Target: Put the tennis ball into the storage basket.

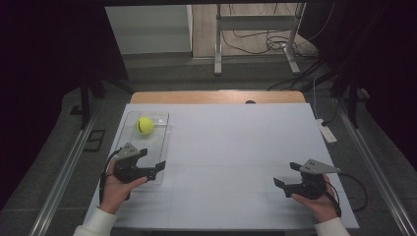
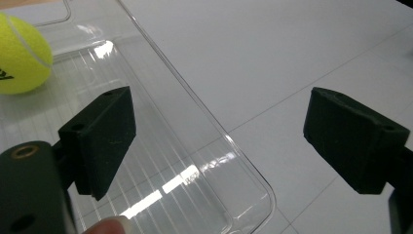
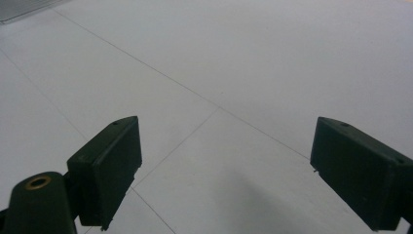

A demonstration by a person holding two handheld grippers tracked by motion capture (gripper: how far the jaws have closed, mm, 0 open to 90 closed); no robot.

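A clear plastic tray (image 1: 156,162) lies along the left side of the white table (image 1: 231,147), long axis running away from the person. In it, one yellow tennis ball (image 1: 144,125), resting at the far end; the near half of the tray holds nothing else that can be seen. In the left gripper view the ball (image 2: 22,56) sits at the upper left corner, on the ribbed tray floor (image 2: 160,170), with a dark mark on its side cut off by the picture edge. The left gripper (image 1: 152,160) is held in the person's left hand (image 1: 115,189) over the near end of the tray, jaws spread wide with nothing between them; one jaw hangs over the tray floor, the other outside the tray's rim, above bare table. The ball lies beyond that gripper, farther from the person and well apart from the jaws, no contact. The right gripper (image 1: 287,174) is held in the right hand (image 1: 319,201) at the near right of the table, far across from tray and ball. Its jaws are likewise wide apart and hold nothing; the right gripper view shows only plain white tabletop (image 3: 234,73) with thin seam lines between them. A cable (image 1: 356,189) trails from the right gripper toward the table's right edge.
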